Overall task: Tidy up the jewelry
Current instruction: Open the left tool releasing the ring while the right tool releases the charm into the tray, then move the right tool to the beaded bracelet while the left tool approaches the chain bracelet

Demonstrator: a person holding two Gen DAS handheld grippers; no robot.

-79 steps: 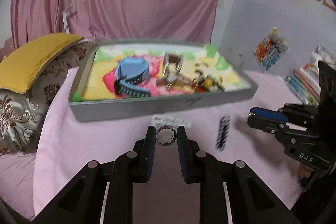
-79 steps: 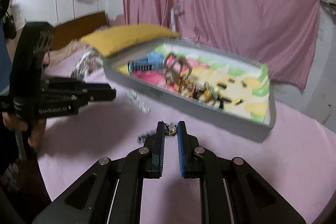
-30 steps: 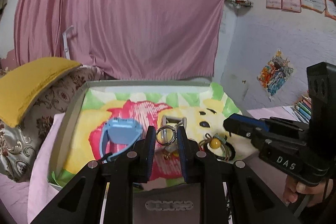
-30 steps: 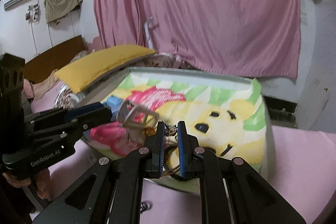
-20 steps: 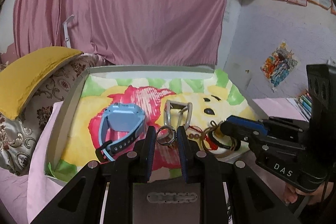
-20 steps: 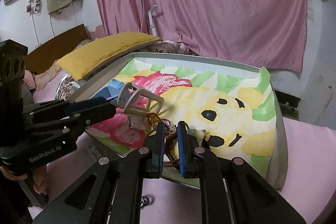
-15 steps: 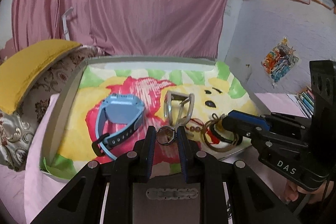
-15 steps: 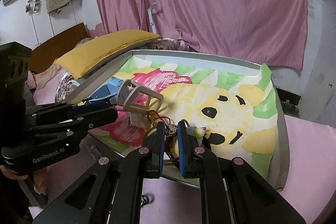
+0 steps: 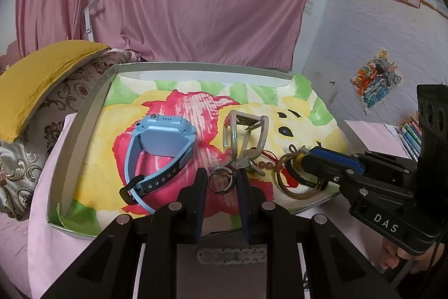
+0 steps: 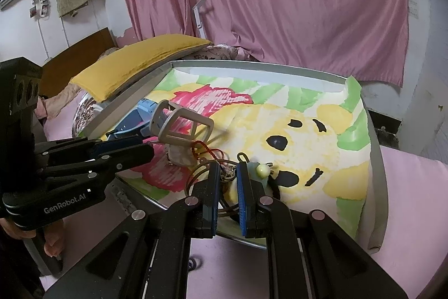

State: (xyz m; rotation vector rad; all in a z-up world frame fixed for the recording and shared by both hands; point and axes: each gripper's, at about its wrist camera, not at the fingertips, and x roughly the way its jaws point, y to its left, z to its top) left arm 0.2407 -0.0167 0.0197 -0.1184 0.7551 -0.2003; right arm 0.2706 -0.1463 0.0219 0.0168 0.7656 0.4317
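Note:
My left gripper (image 9: 221, 181) is shut on a silver ring (image 9: 221, 182) and holds it low over the near part of the grey tray (image 9: 84, 119), which is lined with a coloured drawing. My right gripper (image 10: 227, 175) is shut on a small metal charm (image 10: 226, 173) over the tray's near edge (image 10: 378, 159); it also shows in the left wrist view (image 9: 303, 156). In the tray lie a blue watch (image 9: 159, 147), a beige clip-like buckle (image 9: 246, 131), brown bangles with red cord (image 9: 291, 178) and a pale bead (image 10: 261, 170).
The tray rests on a pink sheet (image 9: 42, 229). A yellow pillow (image 9: 36, 74) on a patterned cushion lies at the left. A clear beaded strip (image 9: 231, 254) lies on the sheet before the tray. A pink curtain (image 9: 168, 4) hangs behind. Books (image 9: 411, 133) are at the right.
Both grippers have come from the pink sheet up over the tray and lowered toward its near part, still holding the ring and the charm.

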